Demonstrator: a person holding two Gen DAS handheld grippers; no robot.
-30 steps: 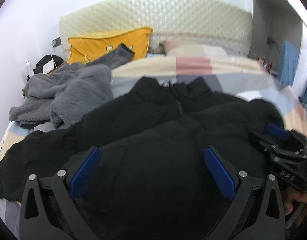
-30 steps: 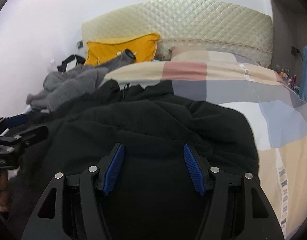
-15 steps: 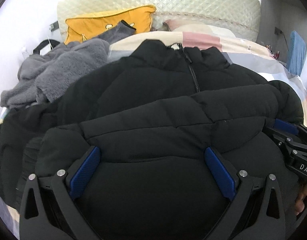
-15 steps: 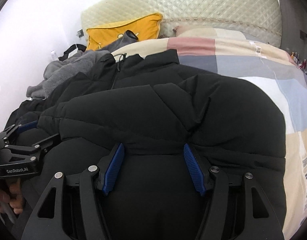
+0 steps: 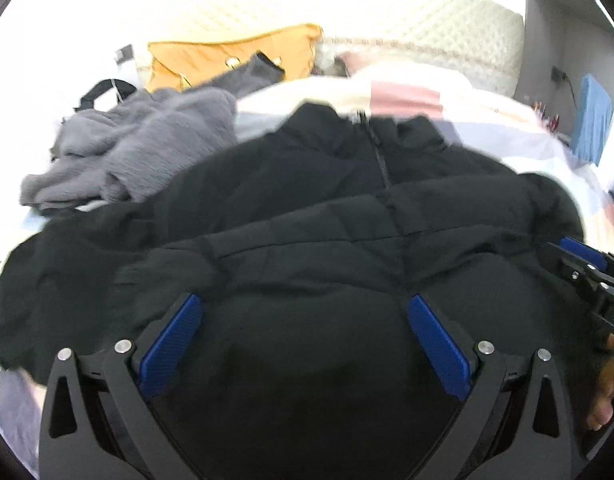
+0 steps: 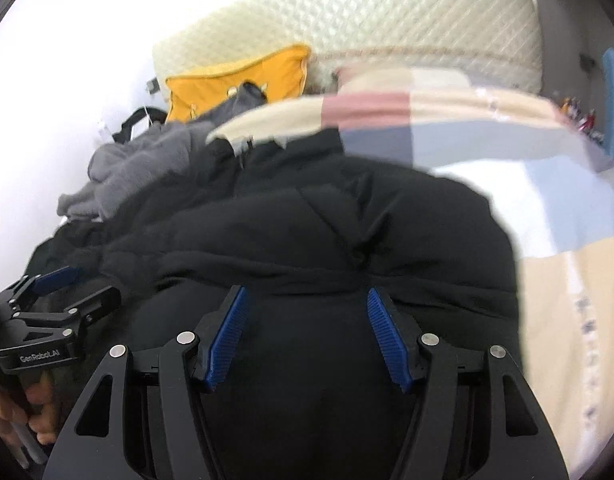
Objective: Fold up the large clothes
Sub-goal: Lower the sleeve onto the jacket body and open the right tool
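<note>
A black puffer jacket [image 5: 347, 184] lies on the bed, collar and zip at the far end, its near part doubled over the body. My left gripper [image 5: 303, 300] has its blue pads set wide, and the jacket's thick near fold fills the gap between them. My right gripper [image 6: 305, 291] stands narrower and also closes on that padded fold [image 6: 347, 220]. Each gripper shows in the other's view: the right gripper [image 5: 587, 276] at the right edge, the left gripper [image 6: 59, 292] at the left, each with a hand below it.
A crumpled grey fleece garment [image 5: 147, 148] lies left of the jacket, with a yellow pillow [image 5: 227, 56] and a quilted headboard [image 6: 387, 28] behind. The patchwork bed cover [image 6: 547, 200] stretches right. A blue cloth [image 5: 593, 116] hangs at far right.
Both grippers swung up and forward with the jacket's near part, then dropped back a little. The fold now lies further over the jacket's body. Pad spacing looks the same.
</note>
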